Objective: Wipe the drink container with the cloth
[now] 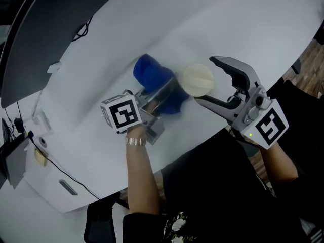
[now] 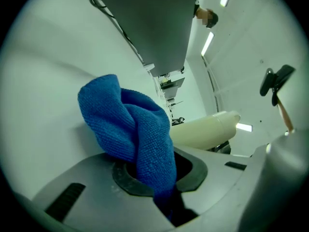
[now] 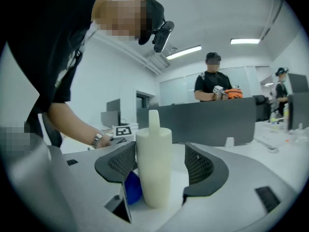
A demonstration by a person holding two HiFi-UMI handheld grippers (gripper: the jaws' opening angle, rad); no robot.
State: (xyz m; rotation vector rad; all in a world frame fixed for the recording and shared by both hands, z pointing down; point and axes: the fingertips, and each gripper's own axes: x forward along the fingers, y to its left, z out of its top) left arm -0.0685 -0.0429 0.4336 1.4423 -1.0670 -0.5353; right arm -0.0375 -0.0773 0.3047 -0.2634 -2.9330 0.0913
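Left gripper (image 1: 158, 101), near the table's (image 1: 243, 24) front edge, has its jaws pinching the blue cloth (image 1: 152, 75) just beside the cream drink container (image 1: 197, 79). Right gripper (image 3: 159, 164) has its jaws spread either side of the upright container.

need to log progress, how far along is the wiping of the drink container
Done: the left tool is shut on the blue cloth. In hand: the cloth is right beside the cream drink container, which stands upright inside the right tool, jaws apart and not clamped. Left: the wiping itself. One moment cannot show whether any has happened.
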